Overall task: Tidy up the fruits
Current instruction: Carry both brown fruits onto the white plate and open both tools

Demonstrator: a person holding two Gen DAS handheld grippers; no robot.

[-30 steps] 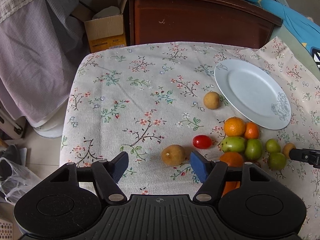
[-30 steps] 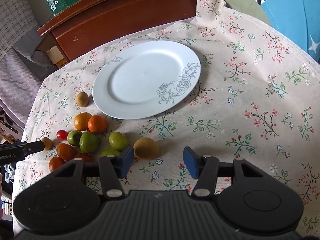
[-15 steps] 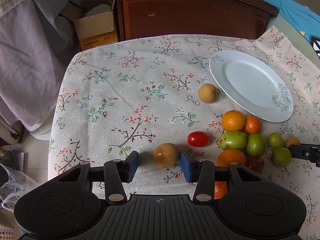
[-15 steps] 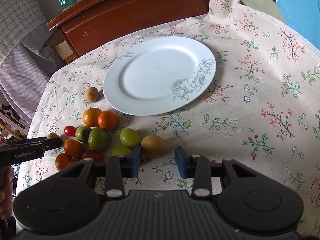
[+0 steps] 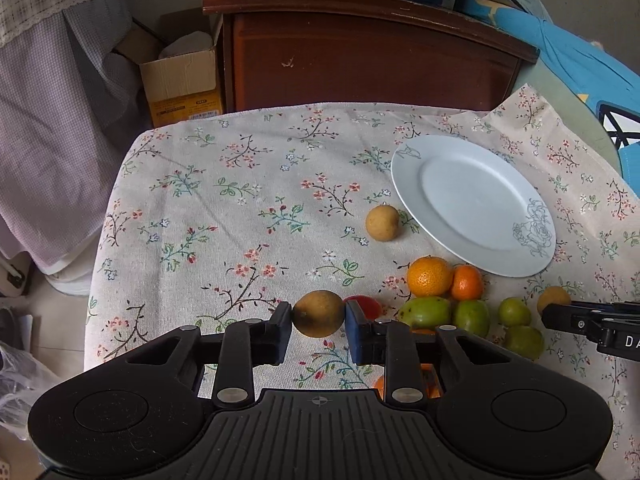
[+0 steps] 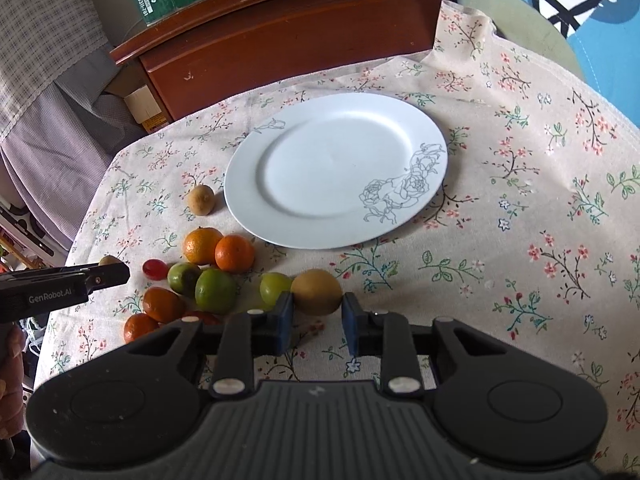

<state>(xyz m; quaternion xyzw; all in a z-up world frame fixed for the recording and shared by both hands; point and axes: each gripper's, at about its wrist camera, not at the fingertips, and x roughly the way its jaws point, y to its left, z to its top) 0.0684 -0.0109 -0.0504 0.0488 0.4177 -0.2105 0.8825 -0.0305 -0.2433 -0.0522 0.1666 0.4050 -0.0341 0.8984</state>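
Closing within the last second, the left gripper pinched one brown fruit and the right gripper pinched another brown fruit. Both jaws gripped; the empty plate, at twelve o'clock, probably came next.

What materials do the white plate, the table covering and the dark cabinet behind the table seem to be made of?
Plate: probably glazed ceramic, as it is smooth, softly shiny, with a printed grey rose.
Table covering: woven cloth, matte, with a floral print and wrinkles at the edge.
Cabinet: apparently varnished wood, reddish-brown, with scuffed, chipped edges.

soft daylight | faint shadows | sharp focus | fisheye-bent, dark corners
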